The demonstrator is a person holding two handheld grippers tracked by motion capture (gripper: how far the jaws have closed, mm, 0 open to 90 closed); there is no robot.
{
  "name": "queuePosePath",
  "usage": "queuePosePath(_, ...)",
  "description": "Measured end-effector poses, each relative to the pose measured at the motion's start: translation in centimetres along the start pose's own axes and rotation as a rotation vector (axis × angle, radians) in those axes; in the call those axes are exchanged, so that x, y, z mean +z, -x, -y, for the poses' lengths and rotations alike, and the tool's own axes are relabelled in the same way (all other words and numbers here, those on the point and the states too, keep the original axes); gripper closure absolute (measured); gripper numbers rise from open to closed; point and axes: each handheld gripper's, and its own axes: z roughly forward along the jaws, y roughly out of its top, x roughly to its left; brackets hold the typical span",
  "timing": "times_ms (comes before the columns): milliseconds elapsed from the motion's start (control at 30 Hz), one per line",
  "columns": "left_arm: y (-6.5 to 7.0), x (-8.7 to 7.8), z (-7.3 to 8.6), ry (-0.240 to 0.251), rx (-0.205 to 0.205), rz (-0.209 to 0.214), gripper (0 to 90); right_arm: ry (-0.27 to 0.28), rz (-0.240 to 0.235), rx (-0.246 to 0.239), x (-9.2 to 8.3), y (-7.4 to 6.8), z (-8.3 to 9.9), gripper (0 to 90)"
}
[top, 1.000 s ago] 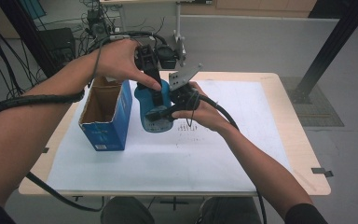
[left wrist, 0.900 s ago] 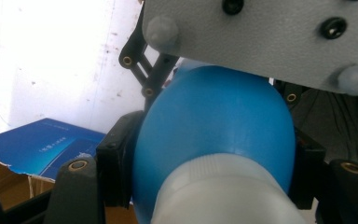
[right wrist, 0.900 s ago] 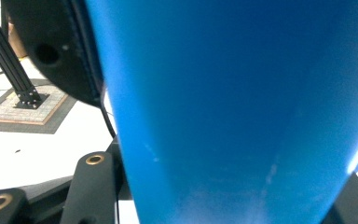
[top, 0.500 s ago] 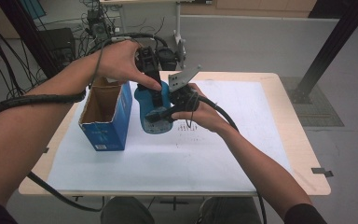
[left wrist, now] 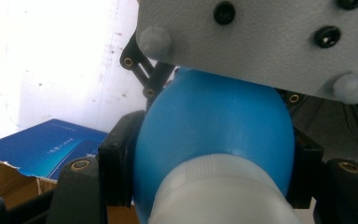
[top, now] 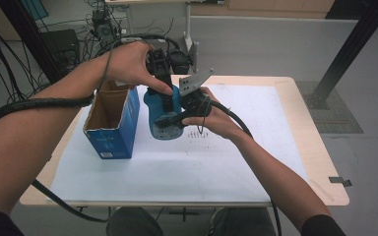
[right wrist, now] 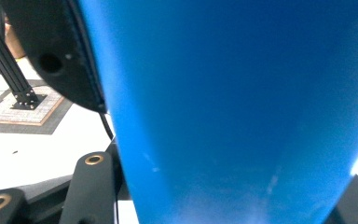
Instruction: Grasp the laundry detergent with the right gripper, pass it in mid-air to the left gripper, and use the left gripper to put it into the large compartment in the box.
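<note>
Blue plastic: bottle (top: 163, 114), round-bodied with a white neck band, held off the white-covered desk (top: 256, 162), just right of the open blue carton (top: 109, 123).
Long axis: roughly upright in the high view, slightly tilted, neck end toward the left gripper (top: 163, 83), base hanging low.
Left fingers (left wrist: 114, 170): closed on the bottle near the white band, one pad pressing each flank; closing has just finished.
Right gripper (top: 177, 117): coming in from the right, level, fingers (right wrist: 93, 186) clamped across the lower body.
Bottle relative to fingers: squarely between both pairs, touching all pads, left pair above, right pair below.
Nearer hand: both equally on it; left hand closer to the carton.
Relation for the coming move: probably carton mouth lying left of and below the bottle base, or a twist between the two grips; cannot tell which.
</note>
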Motion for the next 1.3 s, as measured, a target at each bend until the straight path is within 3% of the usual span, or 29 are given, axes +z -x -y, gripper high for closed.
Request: queuePosePath(1300, 0.08, 0.21, -0.19, -0.007, 0.01, -0.005, 36.6, -0.003, -0.009, 0.021, 0.07, 0.06, 0.17, 42.5)
